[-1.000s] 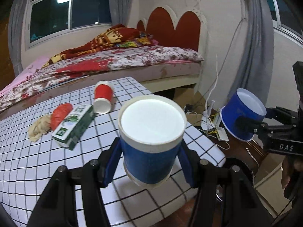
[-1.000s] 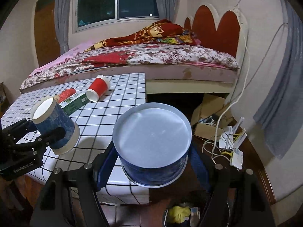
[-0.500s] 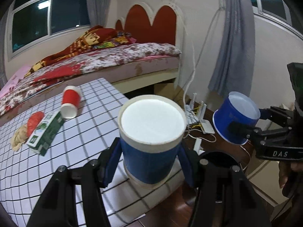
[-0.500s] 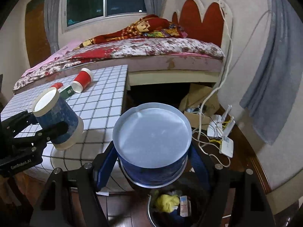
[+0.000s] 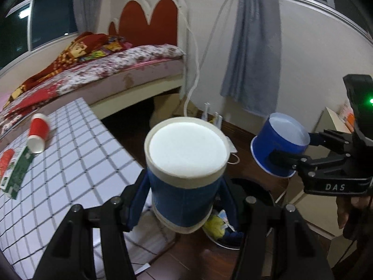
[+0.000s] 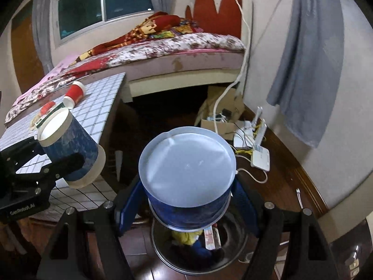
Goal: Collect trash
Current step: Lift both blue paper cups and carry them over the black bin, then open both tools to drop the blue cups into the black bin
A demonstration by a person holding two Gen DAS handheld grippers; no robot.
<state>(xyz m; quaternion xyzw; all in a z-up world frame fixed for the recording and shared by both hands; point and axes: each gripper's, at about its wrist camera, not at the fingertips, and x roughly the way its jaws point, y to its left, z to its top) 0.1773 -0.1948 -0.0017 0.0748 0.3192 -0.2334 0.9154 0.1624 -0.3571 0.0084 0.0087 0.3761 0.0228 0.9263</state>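
Note:
My left gripper [image 5: 184, 200] is shut on a blue paper cup with a cream rim [image 5: 184, 177], held past the table's edge above the round trash bin [image 5: 258, 193]. It also shows in the right wrist view [image 6: 70, 154]. My right gripper [image 6: 187, 207] is shut on a wider blue cup [image 6: 186, 177], held directly over the bin [image 6: 233, 256], which holds yellow and blue trash. That cup shows in the left wrist view [image 5: 279, 144]. On the tiled table [image 5: 70, 158] lie a red cup [image 5: 38, 130], a green carton [image 5: 17, 175] and a red wrapper [image 5: 4, 161].
A bed [image 6: 163, 49] stands behind the table. A cardboard box [image 6: 221, 114], a router [image 6: 261, 156] and cables lie on the wooden floor by the wall. A grey curtain [image 6: 310, 70] hangs at the right.
Both grippers have moved right, off the table and over the bin, each still holding its cup. The bin's contents now show below the cups.

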